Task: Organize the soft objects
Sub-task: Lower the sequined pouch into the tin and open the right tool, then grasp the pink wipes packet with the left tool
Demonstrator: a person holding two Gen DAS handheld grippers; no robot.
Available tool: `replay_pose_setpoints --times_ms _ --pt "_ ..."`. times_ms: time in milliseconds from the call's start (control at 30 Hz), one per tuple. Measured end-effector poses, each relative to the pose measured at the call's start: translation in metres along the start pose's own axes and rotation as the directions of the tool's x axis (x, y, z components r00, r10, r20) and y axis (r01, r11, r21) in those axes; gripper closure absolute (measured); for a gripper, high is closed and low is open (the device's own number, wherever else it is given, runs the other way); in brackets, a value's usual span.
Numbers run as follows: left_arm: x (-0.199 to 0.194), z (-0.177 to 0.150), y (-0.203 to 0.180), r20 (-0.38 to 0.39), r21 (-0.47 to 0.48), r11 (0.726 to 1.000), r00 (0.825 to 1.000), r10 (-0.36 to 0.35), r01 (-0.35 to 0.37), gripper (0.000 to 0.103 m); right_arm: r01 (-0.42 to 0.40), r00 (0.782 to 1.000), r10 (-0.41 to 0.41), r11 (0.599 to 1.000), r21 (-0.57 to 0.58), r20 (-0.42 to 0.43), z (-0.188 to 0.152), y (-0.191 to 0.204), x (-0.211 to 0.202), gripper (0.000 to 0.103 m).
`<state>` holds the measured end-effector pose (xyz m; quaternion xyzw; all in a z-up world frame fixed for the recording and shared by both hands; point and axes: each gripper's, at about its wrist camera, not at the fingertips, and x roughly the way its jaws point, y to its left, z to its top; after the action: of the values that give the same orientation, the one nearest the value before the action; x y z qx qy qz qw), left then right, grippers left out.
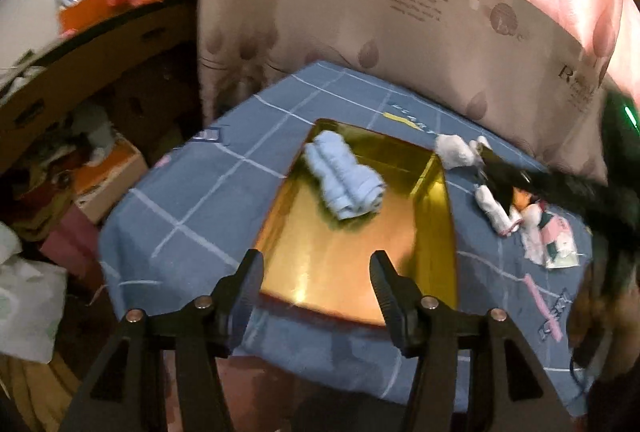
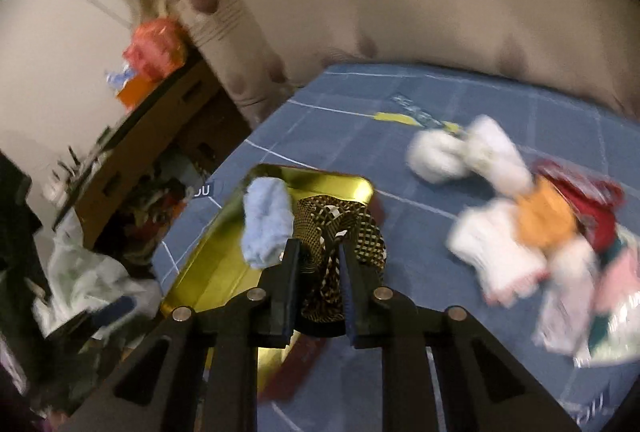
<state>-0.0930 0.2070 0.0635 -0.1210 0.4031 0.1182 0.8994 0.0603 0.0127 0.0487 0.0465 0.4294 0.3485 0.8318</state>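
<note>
Beside the gold tray (image 2: pixel 200 264), the sock pile (image 2: pixel 560 252) smears with motion blur and runs off the right edge; the patterned cloth (image 2: pixel 340 232) hides the tray's near corner.

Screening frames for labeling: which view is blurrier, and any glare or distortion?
Right wrist view: heavy motion blur on the pile of white socks and the curtain; the patterned cloth between the fingers stays fairly sharp. Left wrist view: milder blur, gold tray throws bright reflections, light blue roll readable. Both: fisheye bending, dark corners.
</note>
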Motion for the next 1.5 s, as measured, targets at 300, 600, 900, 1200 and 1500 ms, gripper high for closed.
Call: replay_pose_setpoints --times_ms 300,600,900,1200,1500 --pt "0.01 -0.009 0.003 0.014 0.045 0.997 0.998 0.055 -0.055 0.044 0.011 0.992 -0.018 0.998 -0.056 -0.125 0.031 0.034 0.098 0.085" --pt "0.025 -0.011 0.008 -0.018 0.051 0.997 0.998 0.066 -0.065 0.043 0.075 0.984 -0.086 0.994 -0.076 -0.156 0.039 0.036 0.136 0.065" --pt "0.025 -0.015 0.002 -0.018 0.072 0.995 0.997 0.073 -0.072 0.043 0.002 0.998 -0.003 1.0 0.013 0.063 0.018 0.01 0.052 0.034" --pt "0.018 -0.031 -0.036 0.007 0.215 0.976 0.999 0.046 -0.047 0.043 0.361 0.909 -0.364 0.931 0.053 0.204 -0.102 -0.088 -0.09 0.008" --pt "0.002 -0.051 -0.114 -0.078 0.343 0.919 0.981 -0.178 0.194 0.043 0.688 0.69 -0.718 0.691 0.222 0.094 -0.167 -0.232 -0.175 0.005"
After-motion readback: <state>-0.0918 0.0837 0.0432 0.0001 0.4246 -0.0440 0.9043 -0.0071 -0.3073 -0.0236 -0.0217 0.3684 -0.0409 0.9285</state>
